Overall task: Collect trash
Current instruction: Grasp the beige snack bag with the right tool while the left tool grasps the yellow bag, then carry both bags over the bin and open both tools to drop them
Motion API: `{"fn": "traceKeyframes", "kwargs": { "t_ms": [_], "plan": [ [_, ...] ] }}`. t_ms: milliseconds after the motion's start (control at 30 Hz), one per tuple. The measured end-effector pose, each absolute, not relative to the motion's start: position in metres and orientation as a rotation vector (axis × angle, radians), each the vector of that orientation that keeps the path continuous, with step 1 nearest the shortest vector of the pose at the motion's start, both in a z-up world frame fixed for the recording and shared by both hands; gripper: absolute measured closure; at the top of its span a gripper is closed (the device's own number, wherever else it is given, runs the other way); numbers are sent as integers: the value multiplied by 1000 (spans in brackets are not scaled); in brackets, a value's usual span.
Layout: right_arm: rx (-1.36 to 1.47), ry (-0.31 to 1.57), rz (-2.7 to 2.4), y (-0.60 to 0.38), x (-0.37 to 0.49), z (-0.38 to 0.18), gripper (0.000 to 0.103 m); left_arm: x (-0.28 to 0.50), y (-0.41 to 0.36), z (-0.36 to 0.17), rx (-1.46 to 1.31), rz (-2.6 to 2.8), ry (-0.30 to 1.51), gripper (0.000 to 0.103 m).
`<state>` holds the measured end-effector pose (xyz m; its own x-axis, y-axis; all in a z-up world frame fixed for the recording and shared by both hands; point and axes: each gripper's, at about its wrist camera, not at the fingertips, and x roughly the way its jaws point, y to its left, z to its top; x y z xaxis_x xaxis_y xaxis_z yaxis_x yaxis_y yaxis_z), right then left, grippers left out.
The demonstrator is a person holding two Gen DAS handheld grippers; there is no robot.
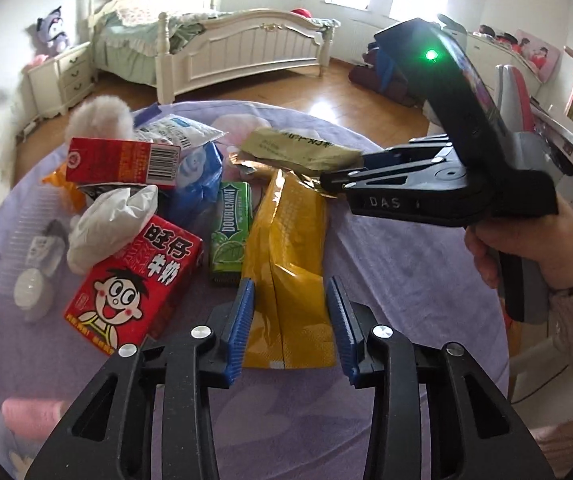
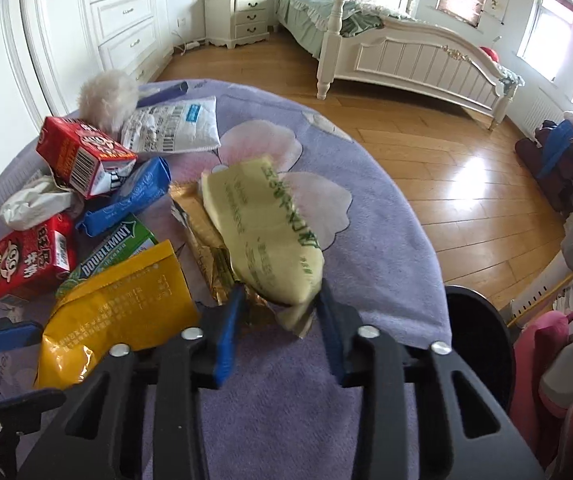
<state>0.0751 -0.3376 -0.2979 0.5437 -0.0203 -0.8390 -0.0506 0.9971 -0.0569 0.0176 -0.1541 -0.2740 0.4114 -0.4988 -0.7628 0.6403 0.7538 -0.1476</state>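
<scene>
Two grippers (left gripper (image 1: 290, 316) open) near yellow packet (image 1: 286, 264)

yellow pouch (image 1: 286, 264) | green gum pack (image 1: 230, 228) | lilac floral cloth (image 2: 366, 240) | red carton (image 1: 134, 288)

Pink object (image 1: 32, 418) blurred, edge-cropped

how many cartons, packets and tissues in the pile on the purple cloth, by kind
Red milk cartons: 2
Gum packs: 1
Soft packets and wrappers: 5, yellow, pale green, gold, blue, white
Crumpled tissues: 1
Total: 9
</scene>
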Motion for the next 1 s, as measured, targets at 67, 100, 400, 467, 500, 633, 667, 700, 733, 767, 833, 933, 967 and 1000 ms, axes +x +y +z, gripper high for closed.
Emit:
{"fn": "traceKeyframes", "kwargs": {
  "t_ms": [67,100,400,467,500,633,667,700,733,767,833,933,967,1000],
  "plan": [
    [-54,1002,32,-340,75,-300,90,18,-155,-273,175,-724,890,72],
    [-40,998,37,-342,73,-299,90,18,-155,-272,172,-726,890,73],
    [-12,942,60,-347,46,-275,92,12,-153,-256,138,-746,867,89],
    [-7,928,51,-349,37,-267,92,9,-153,-252,139,-755,857,90],
    [-2,922,45,-350,36,-264,92,7,-154,-249,138,-760,852,90],
    [7,899,2,-360,17,-251,92,3,-160,-237,138,-790,824,90],
    [6,896,-15,-364,14,-249,92,2,-166,-233,143,-803,813,90],
    [6,892,-35,-369,9,-247,92,3,-170,-231,150,-816,804,90],
    [7,890,-61,-375,2,-245,92,3,-177,-227,159,-830,793,91],
    [6,889,-83,-382,-2,-243,92,3,-183,-225,165,-844,785,90],
    [11,889,-139,-398,-15,-240,92,5,-203,-220,182,-888,762,91],
    [17,901,-235,-424,-28,-242,92,8,-235,-215,200,-947,735,91],
    [20,906,-259,-431,-33,-245,92,8,-247,-214,203,-965,729,91],
    [28,912,-282,-441,-38,-247,92,9,-261,-214,208,-989,722,91]
  ]
}}
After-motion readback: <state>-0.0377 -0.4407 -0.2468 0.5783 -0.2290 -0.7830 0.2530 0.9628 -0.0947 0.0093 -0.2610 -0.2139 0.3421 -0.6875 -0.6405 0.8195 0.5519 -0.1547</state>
